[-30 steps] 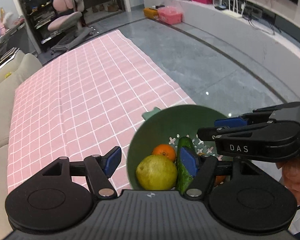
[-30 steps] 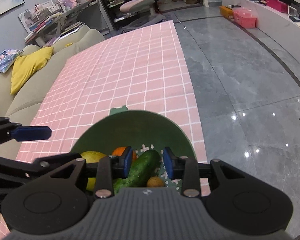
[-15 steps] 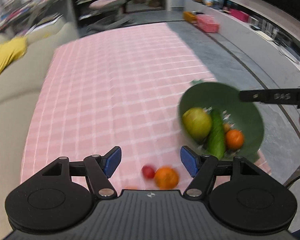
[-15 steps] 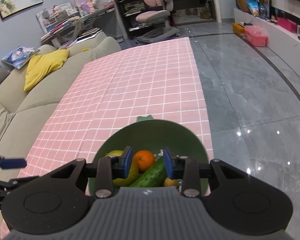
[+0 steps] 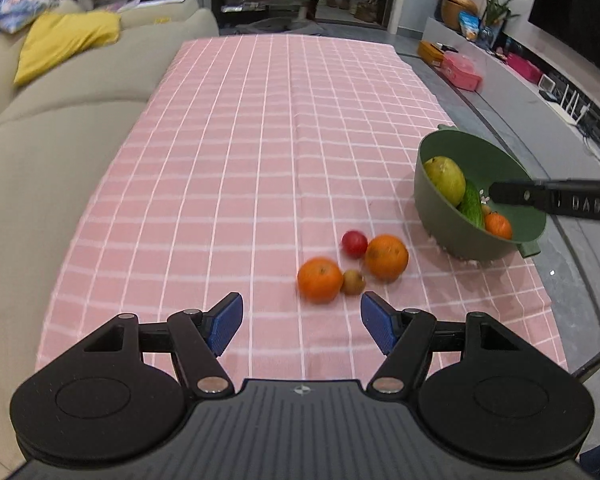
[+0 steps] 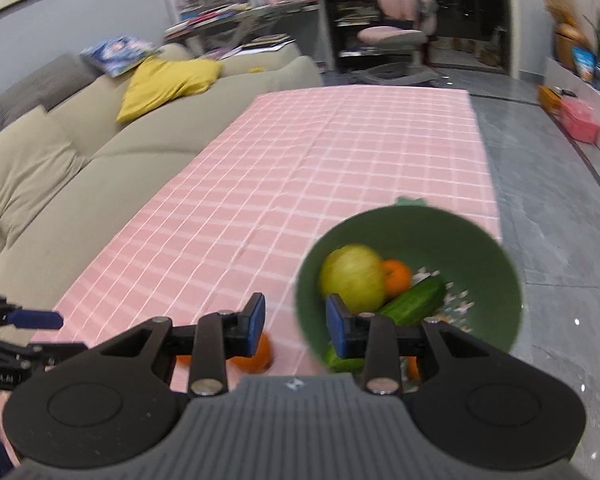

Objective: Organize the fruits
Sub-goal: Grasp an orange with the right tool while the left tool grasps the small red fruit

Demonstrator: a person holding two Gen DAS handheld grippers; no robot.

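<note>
**Left view swung off the bowl onto the loose fruit**

A second ago my left cam was filled by the green colander bowl (image 5: 452,216); now it sits at right of frame and four loose pieces lie lower centre on the bench (image 5: 260,160): two oranges (image 5: 319,279), a red fruit (image 5: 354,243), a small brown one (image 5: 353,281). Left tongs (image 5: 302,326) wide open, empty, just short of the cluster. Right tongs (image 6: 295,326) narrowly parted, gripping nothing, beside the bowl's near rim. Bowl holds pear, cucumber, orange. My read: next pick is the loose group.
</note>
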